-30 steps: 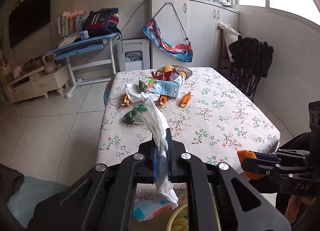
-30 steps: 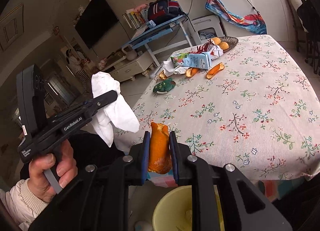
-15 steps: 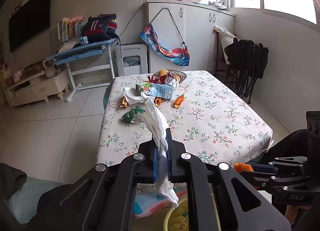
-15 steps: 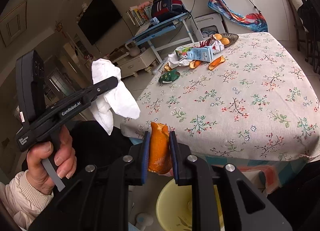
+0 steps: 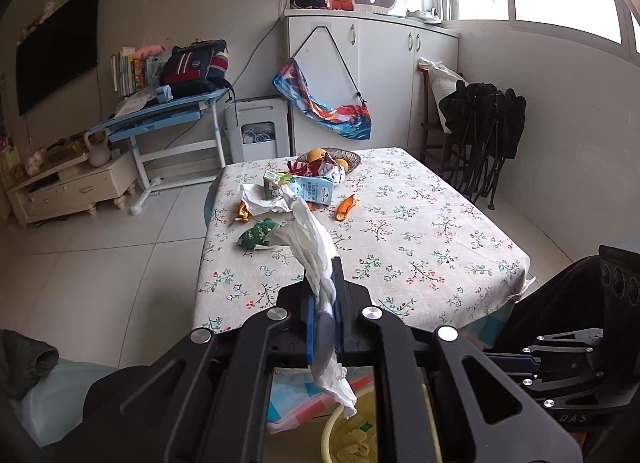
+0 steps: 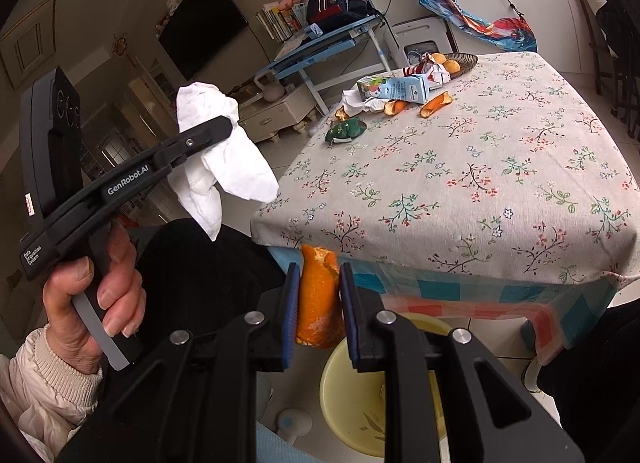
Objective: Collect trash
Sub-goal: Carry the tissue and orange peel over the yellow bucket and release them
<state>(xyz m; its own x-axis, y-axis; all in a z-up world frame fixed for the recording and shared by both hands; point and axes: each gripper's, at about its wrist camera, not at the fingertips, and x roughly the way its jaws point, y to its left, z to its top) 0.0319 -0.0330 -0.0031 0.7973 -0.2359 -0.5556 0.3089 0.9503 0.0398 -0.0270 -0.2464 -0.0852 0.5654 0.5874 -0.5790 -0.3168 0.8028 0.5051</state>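
My left gripper (image 5: pixel 323 295) is shut on a white tissue (image 5: pixel 316 255) that hangs down over a yellow bin (image 5: pixel 352 431). In the right wrist view the left gripper (image 6: pixel 216 131) shows at the left with the tissue (image 6: pixel 224 159). My right gripper (image 6: pixel 318 291) is shut on an orange peel (image 6: pixel 318 299), held above the yellow bin (image 6: pixel 360 395) in front of the table edge. More trash lies at the table's far end: a milk carton (image 5: pixel 300 189), crumpled paper (image 5: pixel 260 201), orange peels (image 5: pixel 346 209) and a green wrapper (image 5: pixel 258 233).
The table (image 5: pixel 420 247) has a floral cloth. A basket of fruit (image 5: pixel 340 159) stands at its far end. Folded black chairs (image 5: pixel 480 135) stand to the right, a blue desk (image 5: pixel 160 119) to the left. A white round object (image 6: pixel 294 423) lies on the floor by the bin.
Both grippers have drawn back from the table and lower, over the yellow bin. The right gripper's jaws have widened a little, with the peel still between them.
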